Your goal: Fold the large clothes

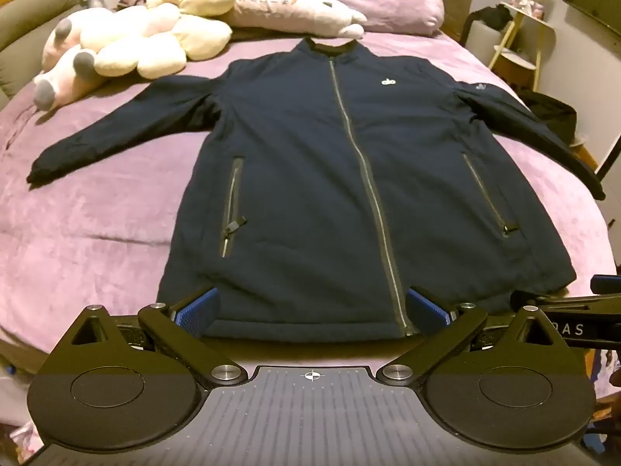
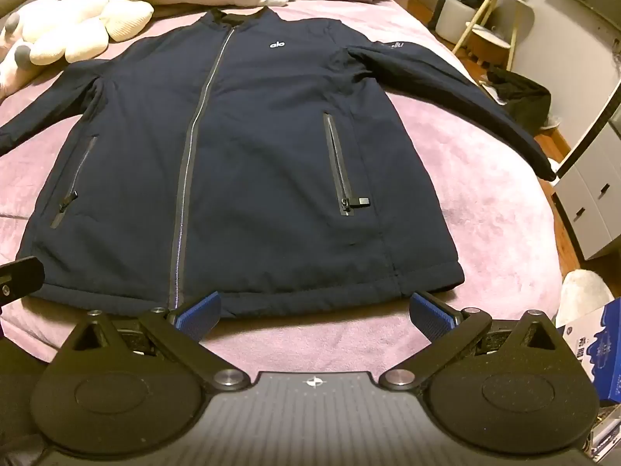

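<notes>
A dark navy zip jacket [image 1: 310, 178] lies flat and face up on the purple bed, zipped, both sleeves spread out to the sides. It also shows in the right wrist view [image 2: 240, 163]. My left gripper [image 1: 310, 310] is open and empty, its blue pads over the jacket's bottom hem near the centre zip. My right gripper [image 2: 314, 312] is open and empty, just short of the hem towards the jacket's right side. The right gripper's body also shows at the right edge of the left wrist view [image 1: 574, 310].
The purple bedspread [image 1: 97, 213] surrounds the jacket. Plush toys [image 1: 128, 39] and pillows [image 1: 372, 0] lie at the head of the bed. A side table [image 2: 493, 19] and white drawers [image 2: 594, 202] stand to the right, a blue box [image 2: 597, 345] near the bed corner.
</notes>
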The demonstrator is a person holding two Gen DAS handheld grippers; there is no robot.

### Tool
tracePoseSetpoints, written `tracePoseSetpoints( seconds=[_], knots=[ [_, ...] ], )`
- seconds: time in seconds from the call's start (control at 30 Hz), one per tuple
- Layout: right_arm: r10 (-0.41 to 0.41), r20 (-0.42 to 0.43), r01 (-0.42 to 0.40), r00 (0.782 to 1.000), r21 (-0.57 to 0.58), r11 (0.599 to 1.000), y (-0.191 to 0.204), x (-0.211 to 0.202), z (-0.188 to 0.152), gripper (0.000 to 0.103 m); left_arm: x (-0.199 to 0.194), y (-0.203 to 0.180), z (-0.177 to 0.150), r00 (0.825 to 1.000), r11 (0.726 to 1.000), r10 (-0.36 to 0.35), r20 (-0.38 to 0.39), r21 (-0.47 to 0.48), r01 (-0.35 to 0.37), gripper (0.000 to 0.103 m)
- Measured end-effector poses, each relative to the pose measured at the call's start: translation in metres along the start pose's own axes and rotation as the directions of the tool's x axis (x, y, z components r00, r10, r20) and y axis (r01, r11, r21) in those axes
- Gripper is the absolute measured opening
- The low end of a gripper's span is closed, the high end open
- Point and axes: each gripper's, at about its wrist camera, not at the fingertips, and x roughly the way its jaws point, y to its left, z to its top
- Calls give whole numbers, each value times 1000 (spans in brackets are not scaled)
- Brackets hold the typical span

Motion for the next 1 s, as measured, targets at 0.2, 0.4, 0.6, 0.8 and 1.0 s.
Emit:
tracePoseSetpoints(
  seconds=[0.2, 0.4, 0.6, 0.8, 1.0],
  knots=[
    [0, -5, 0, 1000, 2, 1000, 0, 0, 0, 103, 0, -2, -1, 1000, 1000, -8, -1, -4, 8, 103],
    [11, 1, -11, 1000, -4, 1000, 0, -5, 3, 103, 0, -1, -2, 1000, 1000, -10, 2, -4, 10, 103],
    [17, 4, -17, 1000, 0, 1000, -1, -4, 1, 103, 0, -1, -2, 1000, 1000, -10, 3, -3, 10, 103],
    [17, 8, -17, 1000, 0, 1000, 0, -4, -1, 103, 0, 0, 1, 1000, 1000, -8, 3, -5, 8, 103],
    [18, 9, -18, 1000, -1, 1000, 2, -4, -1, 103, 0, 0, 1, 1000, 1000, -8, 3, -5, 8, 103]
  ],
)
